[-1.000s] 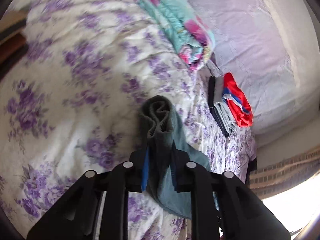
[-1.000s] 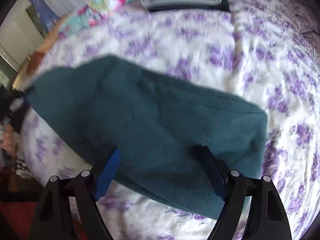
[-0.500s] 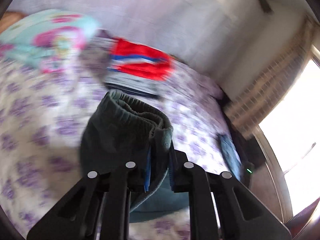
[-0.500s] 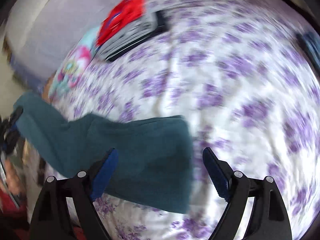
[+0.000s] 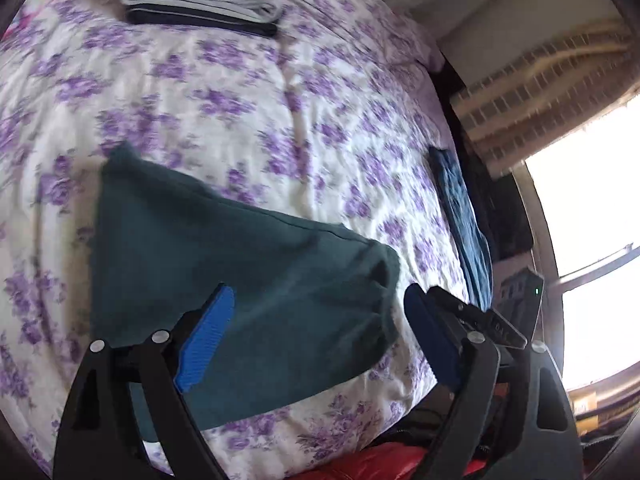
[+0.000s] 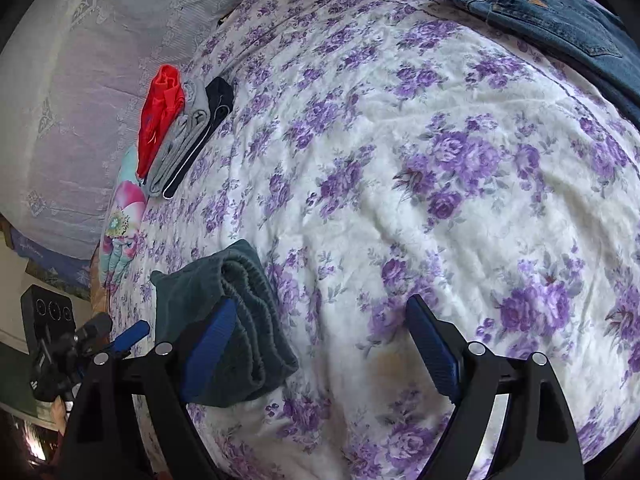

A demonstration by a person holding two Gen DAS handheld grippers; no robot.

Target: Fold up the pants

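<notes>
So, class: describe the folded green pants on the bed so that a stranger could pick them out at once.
Start at the bed's floral purple-and-white bedspread. A stack of folded clothes lies far off near the pillows, and blue jeans lie at another edge. The green pants lie alone at the near edge, a thick dark teal fleece bundle with its ribbed waistband showing.

The folded pants (image 5: 240, 280) lie on the bed (image 5: 260, 120), near its front edge, and in the left wrist view they are below and between the fingers of the left tongs (image 5: 316, 332), whose jaws are opening and do not touch them. A stack of folded clothes (image 6: 180, 132) lies far behind them, close to the pillow (image 6: 72, 100). In the right wrist view the pants lie left of the right tongs (image 6: 320, 344), and the jeans (image 6: 560, 20) lie at the far right edge of the bed.
</notes>
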